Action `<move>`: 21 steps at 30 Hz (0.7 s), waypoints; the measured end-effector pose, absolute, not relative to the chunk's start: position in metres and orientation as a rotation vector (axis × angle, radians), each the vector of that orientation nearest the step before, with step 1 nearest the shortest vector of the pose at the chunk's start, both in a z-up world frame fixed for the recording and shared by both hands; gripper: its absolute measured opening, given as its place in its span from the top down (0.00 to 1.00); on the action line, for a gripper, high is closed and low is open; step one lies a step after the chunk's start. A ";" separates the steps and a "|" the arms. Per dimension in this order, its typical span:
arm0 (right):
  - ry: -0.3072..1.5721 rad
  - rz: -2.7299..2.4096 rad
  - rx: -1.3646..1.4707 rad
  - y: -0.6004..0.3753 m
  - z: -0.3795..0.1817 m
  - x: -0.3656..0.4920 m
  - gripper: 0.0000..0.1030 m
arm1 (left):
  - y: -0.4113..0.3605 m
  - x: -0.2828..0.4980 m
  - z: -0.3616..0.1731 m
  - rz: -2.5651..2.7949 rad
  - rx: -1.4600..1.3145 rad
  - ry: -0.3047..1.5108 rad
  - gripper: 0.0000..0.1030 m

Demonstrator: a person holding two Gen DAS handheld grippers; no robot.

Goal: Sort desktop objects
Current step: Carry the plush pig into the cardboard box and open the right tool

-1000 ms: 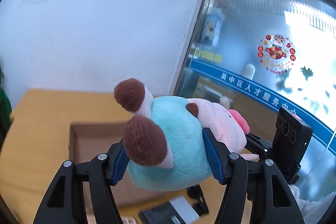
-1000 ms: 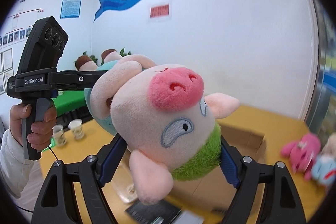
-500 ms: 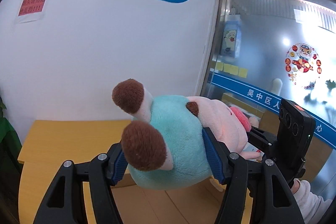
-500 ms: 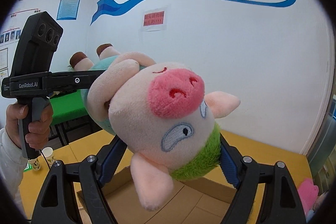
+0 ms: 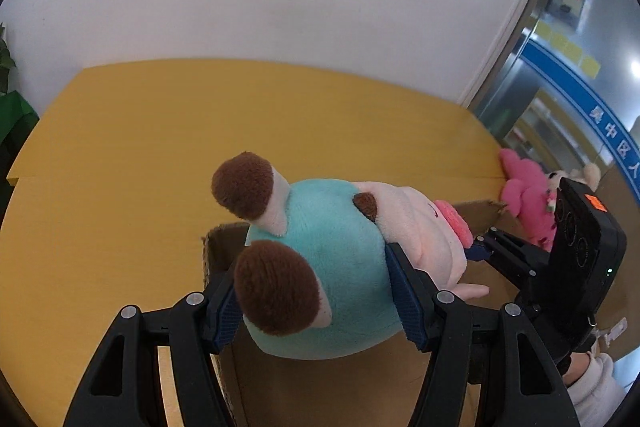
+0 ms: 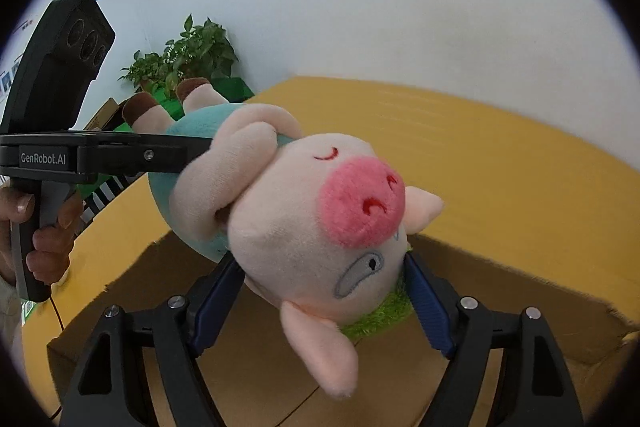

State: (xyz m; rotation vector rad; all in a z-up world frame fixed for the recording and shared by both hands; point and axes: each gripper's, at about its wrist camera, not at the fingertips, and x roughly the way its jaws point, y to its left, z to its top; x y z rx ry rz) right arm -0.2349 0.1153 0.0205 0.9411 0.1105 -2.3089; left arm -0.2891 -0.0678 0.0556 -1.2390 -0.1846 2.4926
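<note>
A plush pig [image 5: 340,267] with a teal body, brown feet and a pink snout hangs between both grippers. My left gripper [image 5: 316,291] is shut on its teal body. My right gripper [image 6: 320,291] is shut on its head [image 6: 320,227] at the green collar. The pig is held above an open cardboard box [image 5: 320,395], which also shows in the right wrist view [image 6: 500,287] under the pig. The box floor looks bare where it shows.
The box stands on a yellow table [image 5: 160,155] against a white wall. A pink plush toy [image 5: 528,195] lies by the box's far right corner near a glass partition. Potted plants [image 6: 188,59] stand past the table's left end.
Both grippers have tilted downward with the pig and lowered it over the open box. The grip on the pig is unchanged.
</note>
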 end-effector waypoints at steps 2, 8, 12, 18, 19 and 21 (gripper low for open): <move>0.119 -2.287 0.983 0.106 -0.002 -0.239 0.29 | -0.066 -0.296 0.034 2.485 -1.320 -0.155 0.40; 0.110 -2.264 0.991 0.090 -0.014 -0.240 0.29 | -0.083 -0.293 0.021 2.458 -1.374 -0.281 0.38; 0.110 -2.276 0.961 0.090 -0.019 -0.229 0.29 | -0.089 -0.292 0.026 2.440 -1.394 -0.300 0.37; 0.065 -2.283 0.975 0.088 -0.004 -0.229 0.29 | -0.104 -0.270 0.065 2.523 -1.206 -0.414 0.39; 0.072 -2.287 0.976 0.087 0.000 -0.229 0.29 | -0.106 -0.264 0.073 2.541 -1.176 -0.401 0.38; 0.077 -2.300 0.968 0.091 0.016 -0.224 0.29 | -0.106 -0.248 0.089 2.583 -1.121 -0.355 0.37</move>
